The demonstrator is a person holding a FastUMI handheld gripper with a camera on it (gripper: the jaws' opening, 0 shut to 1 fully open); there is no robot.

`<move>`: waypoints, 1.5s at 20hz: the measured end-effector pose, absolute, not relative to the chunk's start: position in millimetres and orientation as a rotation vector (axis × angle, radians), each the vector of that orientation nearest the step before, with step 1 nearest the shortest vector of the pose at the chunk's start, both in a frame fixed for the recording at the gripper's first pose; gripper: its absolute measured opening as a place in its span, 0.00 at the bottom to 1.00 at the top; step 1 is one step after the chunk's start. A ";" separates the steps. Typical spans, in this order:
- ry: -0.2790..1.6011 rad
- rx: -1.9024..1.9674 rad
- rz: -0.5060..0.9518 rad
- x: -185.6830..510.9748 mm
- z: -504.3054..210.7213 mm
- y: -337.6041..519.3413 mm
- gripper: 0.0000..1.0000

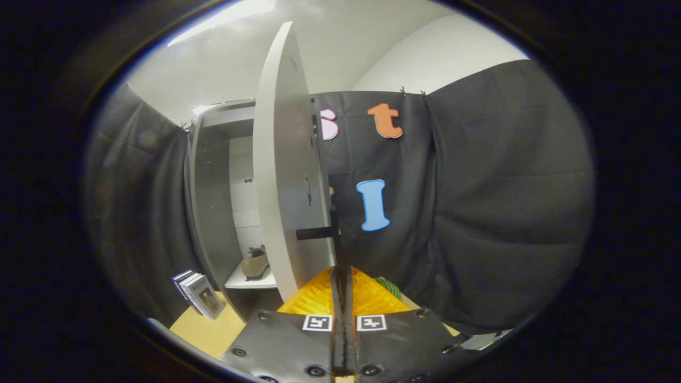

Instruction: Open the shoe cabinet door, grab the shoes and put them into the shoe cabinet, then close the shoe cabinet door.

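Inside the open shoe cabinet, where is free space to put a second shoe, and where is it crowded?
The shelf is bare left of the shoe, toward the cabinet's side wall. Above the shoe is open too. It is tight around the door, whose edge the shut gripper clamps.

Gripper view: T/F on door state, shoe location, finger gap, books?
1. The cabinet door is fully shut. False: it stands open, seen nearly edge-on, with the cabinet interior visible beside it.
2. A shoe sits on a shelf inside the cabinet. True.
3. The gripper has its fingers spread wide apart. False: they are closed together with barely a slit between them, just below the door's dark handle.
4. Books stand on the floor beside the cabinet. True.
5. The gripper is carrying a shoe. False: no shoe is between the fingers; whether they pinch the door's edge cannot be told.
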State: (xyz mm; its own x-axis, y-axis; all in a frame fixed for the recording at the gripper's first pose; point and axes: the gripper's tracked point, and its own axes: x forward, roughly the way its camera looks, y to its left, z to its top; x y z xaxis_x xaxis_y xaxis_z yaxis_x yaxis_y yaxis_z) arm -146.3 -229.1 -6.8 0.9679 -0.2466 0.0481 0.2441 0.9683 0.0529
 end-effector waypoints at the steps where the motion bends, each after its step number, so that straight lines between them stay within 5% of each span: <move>1: -0.055 0.047 -0.252 -147.0 -7.0 -232.6 0.02; 17: -0.101 0.012 -0.351 -190.3 0.0 -260.2 0.02; 30: -0.016 -0.024 -0.139 -156.5 -37.1 -166.9 0.02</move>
State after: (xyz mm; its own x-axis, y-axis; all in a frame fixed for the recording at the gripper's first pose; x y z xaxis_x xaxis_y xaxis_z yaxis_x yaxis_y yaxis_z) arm -156.5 -166.9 -37.1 0.9902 -0.1385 0.0178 0.1389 0.9901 -0.0227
